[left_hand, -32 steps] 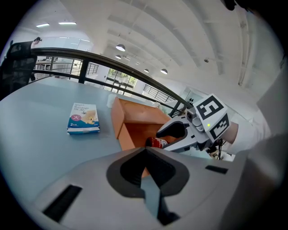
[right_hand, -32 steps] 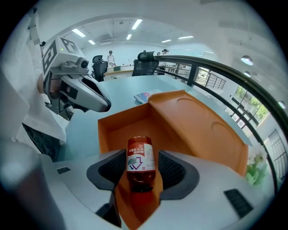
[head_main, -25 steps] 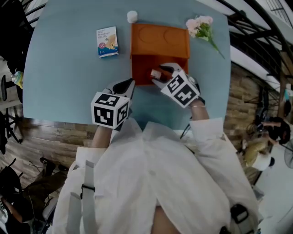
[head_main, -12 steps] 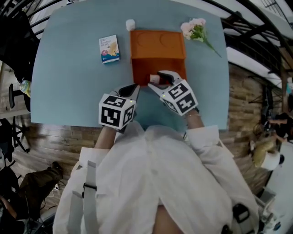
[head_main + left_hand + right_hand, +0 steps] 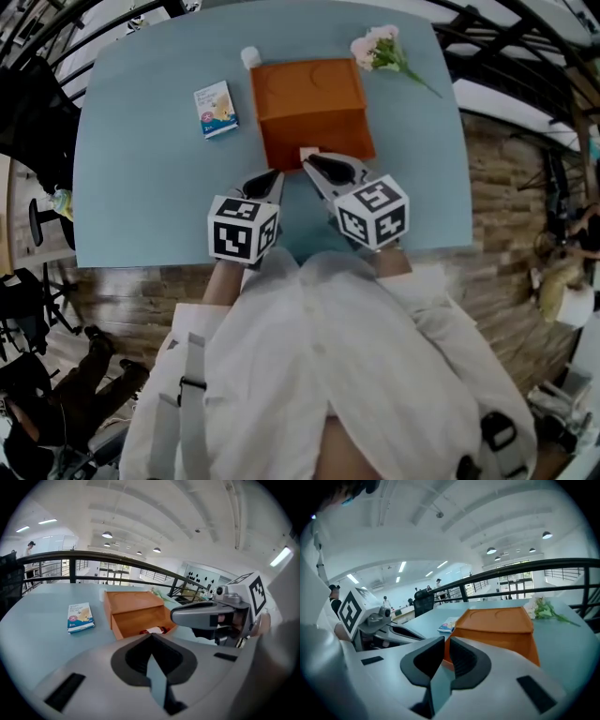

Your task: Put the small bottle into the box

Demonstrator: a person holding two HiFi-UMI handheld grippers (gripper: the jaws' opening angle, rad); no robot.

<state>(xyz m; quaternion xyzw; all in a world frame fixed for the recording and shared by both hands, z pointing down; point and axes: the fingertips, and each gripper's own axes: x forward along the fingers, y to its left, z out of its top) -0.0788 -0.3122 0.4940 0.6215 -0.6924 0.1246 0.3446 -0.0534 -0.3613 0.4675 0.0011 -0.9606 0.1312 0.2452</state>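
Note:
The small bottle point(image 5: 308, 152) lies on its side in the open front part of the orange box point(image 5: 309, 94), also visible in the left gripper view as a white bottle point(image 5: 152, 631) with a red cap. My right gripper point(image 5: 310, 165) hovers just in front of the box, apart from the bottle. Its jaws have just been closing, down to a thin slit point(image 5: 446, 641) with nothing between them. My left gripper point(image 5: 272, 178) is shut and empty point(image 5: 151, 637), beside the right one, short of the box's point(image 5: 136, 604) front left corner.
A small blue-and-white packet point(image 5: 216, 108) lies left of the box on the pale blue table point(image 5: 141, 187). A little white object point(image 5: 249, 56) sits at the box's far left corner. Pink flowers point(image 5: 378, 49) lie at the far right. A railing runs behind the table.
The right gripper stood wide open around the bottle at the box. It has since drawn back from it and risen, and its jaws have closed. The bottle stays in the box.

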